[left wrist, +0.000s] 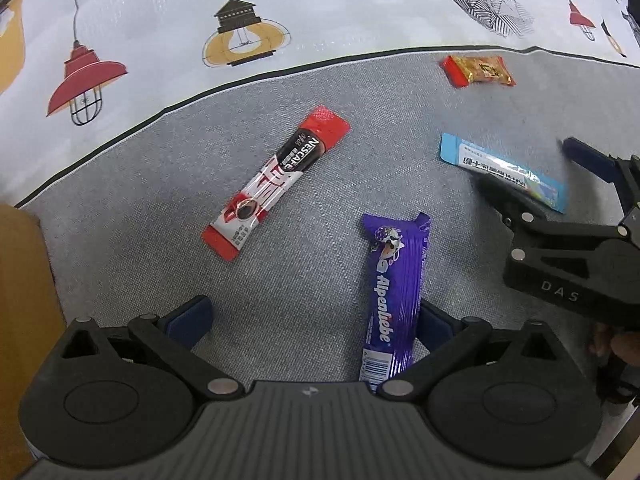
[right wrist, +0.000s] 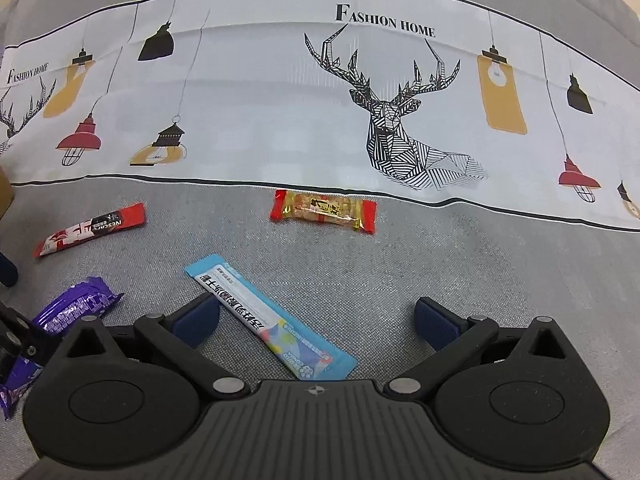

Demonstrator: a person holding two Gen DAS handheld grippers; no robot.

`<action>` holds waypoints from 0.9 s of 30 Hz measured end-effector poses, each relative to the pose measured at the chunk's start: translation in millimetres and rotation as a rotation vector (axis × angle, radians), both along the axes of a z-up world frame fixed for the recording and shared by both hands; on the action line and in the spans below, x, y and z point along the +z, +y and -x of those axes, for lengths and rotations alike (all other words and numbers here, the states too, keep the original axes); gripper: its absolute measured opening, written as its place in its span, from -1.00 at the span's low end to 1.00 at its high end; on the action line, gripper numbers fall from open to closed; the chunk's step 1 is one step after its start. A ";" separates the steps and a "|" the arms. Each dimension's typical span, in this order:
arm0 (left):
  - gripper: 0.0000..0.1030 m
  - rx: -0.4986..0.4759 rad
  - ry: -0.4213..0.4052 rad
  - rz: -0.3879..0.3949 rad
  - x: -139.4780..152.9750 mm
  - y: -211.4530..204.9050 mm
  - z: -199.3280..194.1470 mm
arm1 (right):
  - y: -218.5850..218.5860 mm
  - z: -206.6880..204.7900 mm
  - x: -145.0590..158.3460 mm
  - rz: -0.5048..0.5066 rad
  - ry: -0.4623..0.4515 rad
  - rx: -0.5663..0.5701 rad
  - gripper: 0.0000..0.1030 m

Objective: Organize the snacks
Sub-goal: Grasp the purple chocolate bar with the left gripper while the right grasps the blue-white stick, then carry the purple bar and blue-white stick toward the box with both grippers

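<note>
A purple Alpenliebe bar [left wrist: 396, 288] lies on the grey cloth between the fingers of my left gripper [left wrist: 312, 320], close to the right finger; this gripper is open. Farther ahead rests a red and white Nescafe stick [left wrist: 276, 176]. A light blue sachet [right wrist: 268, 320] lies slantwise between the fingers of my right gripper [right wrist: 316, 320], which is open and touches nothing. Beyond it sits a red and gold candy [right wrist: 324, 210]. In the left wrist view the right gripper [left wrist: 536, 172] hovers over the blue sachet [left wrist: 500, 168]. The purple bar [right wrist: 68, 312] shows at the left of the right wrist view.
A white cloth printed with lamps and a deer [right wrist: 400, 132] covers the far side beyond the grey area [left wrist: 320, 240]. A brown box edge [left wrist: 20, 300] stands at the left. A person's fingers [left wrist: 620, 344] hold the right gripper's handle.
</note>
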State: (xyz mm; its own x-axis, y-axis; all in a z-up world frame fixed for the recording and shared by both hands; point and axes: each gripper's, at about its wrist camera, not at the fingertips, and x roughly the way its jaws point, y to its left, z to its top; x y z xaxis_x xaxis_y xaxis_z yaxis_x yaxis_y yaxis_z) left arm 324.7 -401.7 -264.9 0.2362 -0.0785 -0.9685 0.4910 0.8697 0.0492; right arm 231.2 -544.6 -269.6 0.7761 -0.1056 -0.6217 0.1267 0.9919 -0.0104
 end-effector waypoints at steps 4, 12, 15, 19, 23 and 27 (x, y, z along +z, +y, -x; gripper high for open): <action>-0.69 0.013 -0.012 0.029 20.9 2.6 8.0 | 18.3 9.7 9.4 0.047 0.003 0.060 -0.48; -0.70 0.030 -0.013 0.079 57.3 23.8 35.0 | 21.2 29.2 39.8 -0.038 0.047 -0.078 -0.70; -0.70 0.029 -0.033 0.126 86.7 37.2 53.1 | 23.5 52.9 67.8 -0.079 0.006 -0.120 -0.70; -0.70 0.016 -0.087 0.186 134.4 57.3 87.5 | 41.1 91.7 110.2 -0.112 -0.066 -0.129 -0.70; -0.70 0.016 -0.157 0.214 178.8 90.0 128.4 | 70.6 135.5 151.2 -0.156 -0.127 -0.124 -0.70; -0.70 0.049 -0.224 0.193 212.8 137.6 171.6 | 111.3 183.9 185.6 -0.189 -0.169 -0.080 -0.70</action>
State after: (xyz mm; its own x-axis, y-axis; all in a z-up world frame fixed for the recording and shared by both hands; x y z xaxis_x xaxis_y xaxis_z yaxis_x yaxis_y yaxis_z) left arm 153.1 -264.2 -52.1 0.4504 -0.2392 -0.8602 0.4436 0.8961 -0.0169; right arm 47.3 -433.3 -84.0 0.8646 -0.0649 -0.4983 0.1888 0.9609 0.2024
